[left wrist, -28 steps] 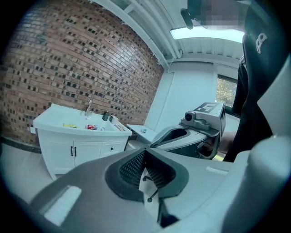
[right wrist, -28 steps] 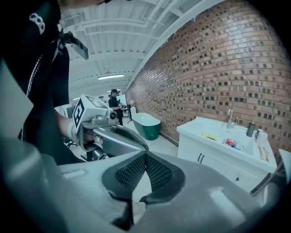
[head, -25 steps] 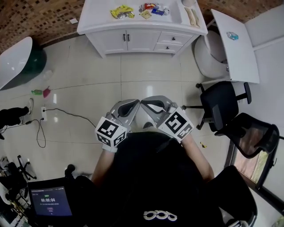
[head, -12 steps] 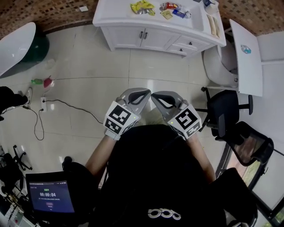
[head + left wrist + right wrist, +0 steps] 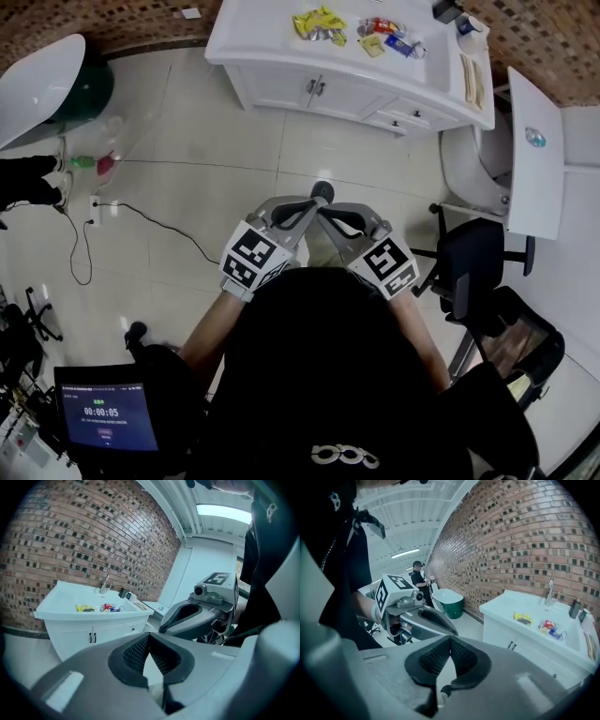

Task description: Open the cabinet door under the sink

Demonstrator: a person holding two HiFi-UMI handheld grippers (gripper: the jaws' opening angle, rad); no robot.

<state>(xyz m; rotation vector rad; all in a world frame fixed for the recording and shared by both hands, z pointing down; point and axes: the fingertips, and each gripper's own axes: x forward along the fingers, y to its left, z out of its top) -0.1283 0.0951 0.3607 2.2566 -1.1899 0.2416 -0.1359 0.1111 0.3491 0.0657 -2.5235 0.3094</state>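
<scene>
My left tongs (image 5: 302, 208) are pinched fully together with nothing between the pads, held low in front of me. At their twelve o'clock, well apart across the open floor (image 5: 216, 178), stands the white sink cabinet (image 5: 267, 82). Its two doors (image 5: 342, 95) sit flush and shut, and the dark handles (image 5: 312, 86) are side by side where the doors meet. Bright packets (image 5: 317, 22) lie on the surface (image 5: 253, 33) above, at roughly twelve o'clock of the handles. My right tongs (image 5: 334, 212) are just beside the left, tips almost touching, and are closed on nothing too. A black chair (image 5: 473, 258) stands at their three o'clock, off my line.

I judge this to be the approach, since no part of the opening is done and neither pair is near a handle. Next I would close the gap to the cabinet and bring one pair down to handle height. I would spread that pair enough to straddle a handle, clamp on it, and pull outward along the hinge's arc. I cannot tell which door is meant.
</scene>
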